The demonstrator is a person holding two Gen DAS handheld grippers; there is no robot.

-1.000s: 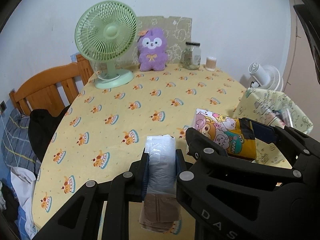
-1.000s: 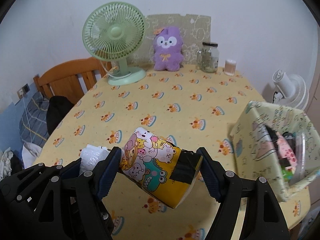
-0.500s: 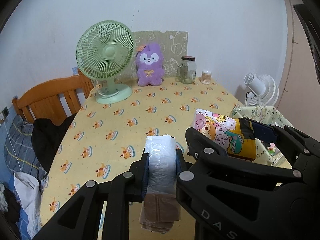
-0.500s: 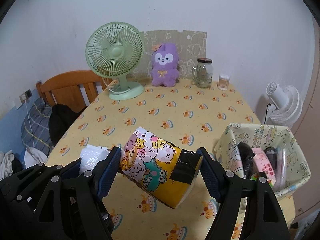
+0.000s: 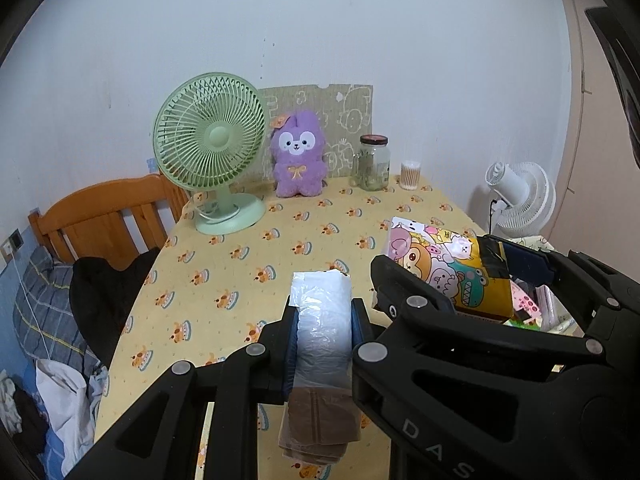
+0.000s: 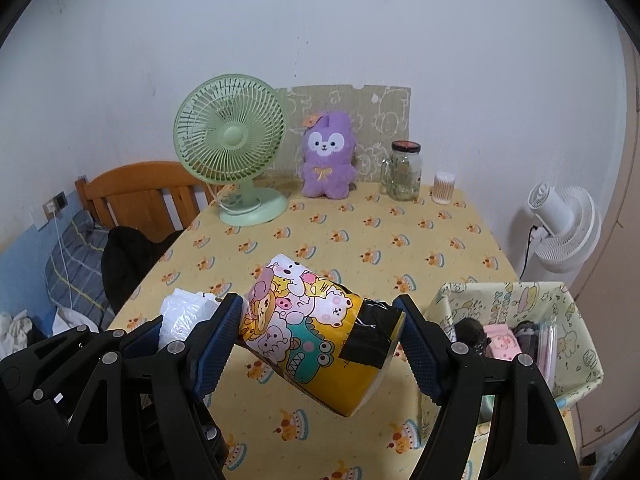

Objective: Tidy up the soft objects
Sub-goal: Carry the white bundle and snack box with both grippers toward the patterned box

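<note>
My left gripper (image 5: pixel 322 334) is shut on a clear plastic packet (image 5: pixel 322 332) with a folded brown cloth (image 5: pixel 320 428) hanging out below the jaws. In the right wrist view that packet (image 6: pixel 182 312) shows at the lower left. My right gripper (image 6: pixel 320 340) is shut on a soft cartoon-printed pack (image 6: pixel 316 332), yellow with black tape at one end, lifted and tilted above the yellow tablecloth (image 6: pixel 360 236). The same pack (image 5: pixel 448 268) appears right of my left gripper. A patterned fabric bin (image 6: pixel 572 344) at the table's right edge holds several soft items.
At the table's far edge stand a green fan (image 5: pixel 212 148), a purple plush toy (image 5: pixel 298 160), a glass jar (image 5: pixel 374 162) and a small cup of cotton swabs (image 5: pixel 411 175). A wooden chair (image 5: pixel 108 212) with dark clothing stands left. A white floor fan (image 6: pixel 564 224) stands right.
Both grippers have risen above the table with their loads still held. The table and the fabric bin now look lower and farther away.
</note>
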